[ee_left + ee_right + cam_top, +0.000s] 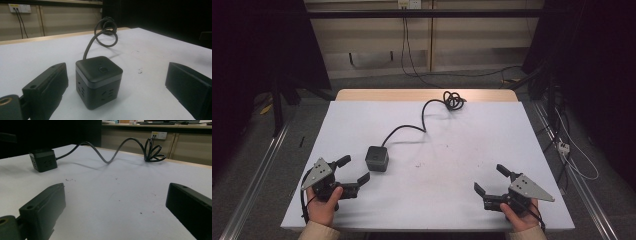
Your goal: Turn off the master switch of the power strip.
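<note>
On the table (437,200), a bit left of the middle and closer to the near edge than the far one, sat a small black plug cube (377,158). It stood flat, with a button on top and plug holes in its sides. A black cord (412,127) ran from its back toward the far edge and ended in a messy coil (454,100) there.

The left tongs (353,170) were wide open and held nothing. They rested near the near left corner, just beside the cube and pointing at it, but not touching. In the left gripper view the cube (99,80) sat between the two jaws, a little ahead of them. The right tongs (491,180) were open and empty too, near the near right corner, well apart from the cube.

The cube looked hard and stiff, so it would not squash. It seemed a bit heavy for its size. Its sides looked smooth, so they might slip in a weak grip. The best place to hold it looked like two flat sides facing away from each other, low down, with the jaws flat on them. The corners looked like a bad place. The cord looked bendy but springy, and it could tug the cube or drag behind when the cube moved.
</note>
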Tool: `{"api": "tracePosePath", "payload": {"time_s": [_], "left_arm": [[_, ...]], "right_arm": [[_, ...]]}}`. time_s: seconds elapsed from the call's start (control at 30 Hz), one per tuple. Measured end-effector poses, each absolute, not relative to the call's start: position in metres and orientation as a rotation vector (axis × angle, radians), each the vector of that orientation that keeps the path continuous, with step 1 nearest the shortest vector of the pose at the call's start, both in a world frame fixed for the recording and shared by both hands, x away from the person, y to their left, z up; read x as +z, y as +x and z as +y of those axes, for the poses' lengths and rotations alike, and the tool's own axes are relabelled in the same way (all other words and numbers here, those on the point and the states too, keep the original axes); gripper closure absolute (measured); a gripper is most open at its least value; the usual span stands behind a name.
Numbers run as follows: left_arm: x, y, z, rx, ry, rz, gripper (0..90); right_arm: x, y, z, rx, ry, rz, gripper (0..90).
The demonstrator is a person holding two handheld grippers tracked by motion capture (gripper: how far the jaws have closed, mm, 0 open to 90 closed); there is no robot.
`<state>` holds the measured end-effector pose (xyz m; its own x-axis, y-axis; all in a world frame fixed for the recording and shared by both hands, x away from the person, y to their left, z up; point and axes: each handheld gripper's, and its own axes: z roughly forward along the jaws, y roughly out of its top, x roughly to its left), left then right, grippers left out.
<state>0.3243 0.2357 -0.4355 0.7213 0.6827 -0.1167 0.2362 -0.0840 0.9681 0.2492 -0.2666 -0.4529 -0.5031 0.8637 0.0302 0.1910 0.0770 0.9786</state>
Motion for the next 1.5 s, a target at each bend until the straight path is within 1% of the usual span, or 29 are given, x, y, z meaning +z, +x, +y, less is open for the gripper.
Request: {"api": "tracePosePath", "payload": {"time_s": [0.43, 0.7, 0.8, 1.07, 1.13, 1.33, 1.5], "left_arm": [[-0.434, 0.32, 0.235, 0.445, 1.653, 0.741, 3.3], [-0.434, 0.322, 0.234, 0.422, 1.648, 0.766, 3.4], [-0.434, 0.324, 0.233, 0.386, 1.657, 0.774, 5.5], [-0.432, 0.328, 0.231, 0.358, 1.636, 0.817, 6.6], [-0.431, 0.328, 0.231, 0.347, 1.634, 0.815, 9.1], [-0.428, 0.33, 0.23, 0.339, 1.647, 0.794, 23.3], [-0.426, 0.332, 0.23, 0.35, 1.648, 0.803, 31.8]], "right_arm": [[-0.452, 0.252, -0.264, 1.47, 1.04, 1.768, 2.2], [-0.452, 0.253, -0.263, 1.475, 1.034, 1.76, 2.3], [-0.451, 0.254, -0.264, 1.471, 1.036, 1.749, 2.4], [-0.451, 0.253, -0.267, 1.473, 1.044, 1.735, 2.6], [-0.45, 0.253, -0.267, 1.474, 1.043, 1.733, 2.7], [-0.449, 0.252, -0.267, 1.469, 1.046, 1.715, 2.9], [-0.449, 0.252, -0.269, 1.468, 1.051, 1.708, 3.0]]}}
